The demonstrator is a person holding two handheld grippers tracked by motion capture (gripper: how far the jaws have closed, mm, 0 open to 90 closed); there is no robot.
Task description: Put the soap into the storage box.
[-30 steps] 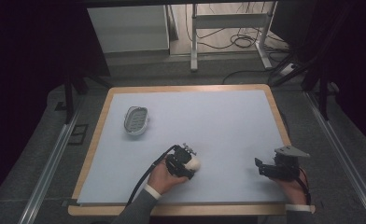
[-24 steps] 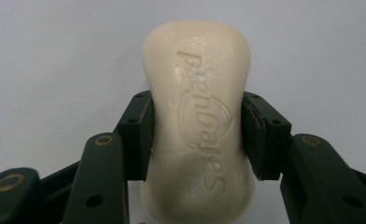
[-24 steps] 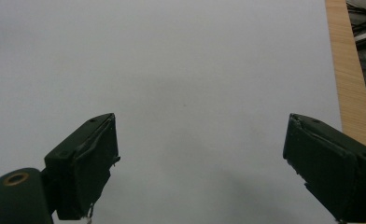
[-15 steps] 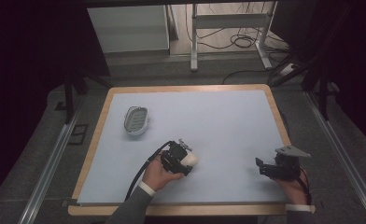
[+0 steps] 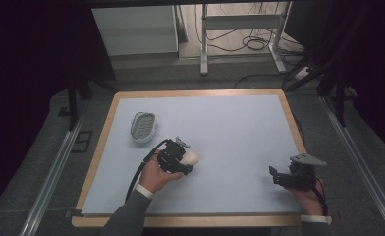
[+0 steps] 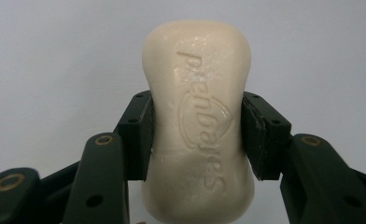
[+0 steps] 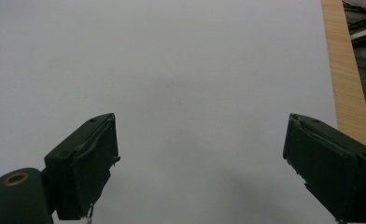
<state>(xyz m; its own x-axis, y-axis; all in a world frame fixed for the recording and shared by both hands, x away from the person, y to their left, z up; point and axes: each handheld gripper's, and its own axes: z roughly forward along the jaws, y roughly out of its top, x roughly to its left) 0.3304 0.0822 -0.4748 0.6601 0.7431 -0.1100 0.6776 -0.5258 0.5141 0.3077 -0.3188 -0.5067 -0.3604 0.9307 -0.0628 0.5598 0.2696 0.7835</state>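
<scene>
- Left gripper (image 6: 196,135) clamped a smooth, waisted cream soap bar (image 6: 199,121) across its middle; long axis ran along the jaws, pointing right
- Right gripper (image 7: 200,168) jaws stood wide over the pale worktop (image 7: 172,70)

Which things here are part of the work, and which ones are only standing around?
Part of the work, judging by the grip:
- soap bar, clamped in the left gripper
- probably the soap dish, sitting empty on the table

Only around:
- right gripper, open and idle
- cables on the floor behind

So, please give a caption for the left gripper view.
Left tool shut on a cream embossed soap bar above the pale table surface.
</scene>
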